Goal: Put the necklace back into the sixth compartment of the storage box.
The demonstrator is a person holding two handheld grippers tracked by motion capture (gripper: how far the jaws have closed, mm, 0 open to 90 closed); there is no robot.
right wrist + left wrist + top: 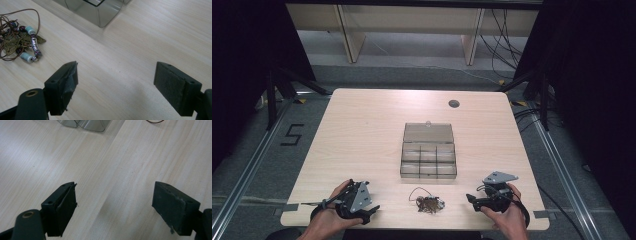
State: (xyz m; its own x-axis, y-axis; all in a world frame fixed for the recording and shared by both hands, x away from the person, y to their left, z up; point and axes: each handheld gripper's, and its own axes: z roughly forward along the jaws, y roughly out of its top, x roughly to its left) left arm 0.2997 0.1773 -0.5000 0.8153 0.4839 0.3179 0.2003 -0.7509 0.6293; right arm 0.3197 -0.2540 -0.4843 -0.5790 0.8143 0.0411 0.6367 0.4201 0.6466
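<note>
Between my two tongs, left (373, 209) and right (470, 199), both wide open and empty, lies the necklace (428, 202), close to the open box (428, 159) for easy dropping.

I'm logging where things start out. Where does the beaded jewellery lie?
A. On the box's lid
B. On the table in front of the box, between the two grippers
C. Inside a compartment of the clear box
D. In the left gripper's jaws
B: the beaded jewellery lies on the bare table, on the near side of the clear box, between the left gripper and the right gripper, both open and empty.

Your jewellery heap (429, 203) lies on the table (362, 130), just before the compartment box (428, 159). Left gripper (373, 212) left of it, right gripper (471, 200) right.
</note>
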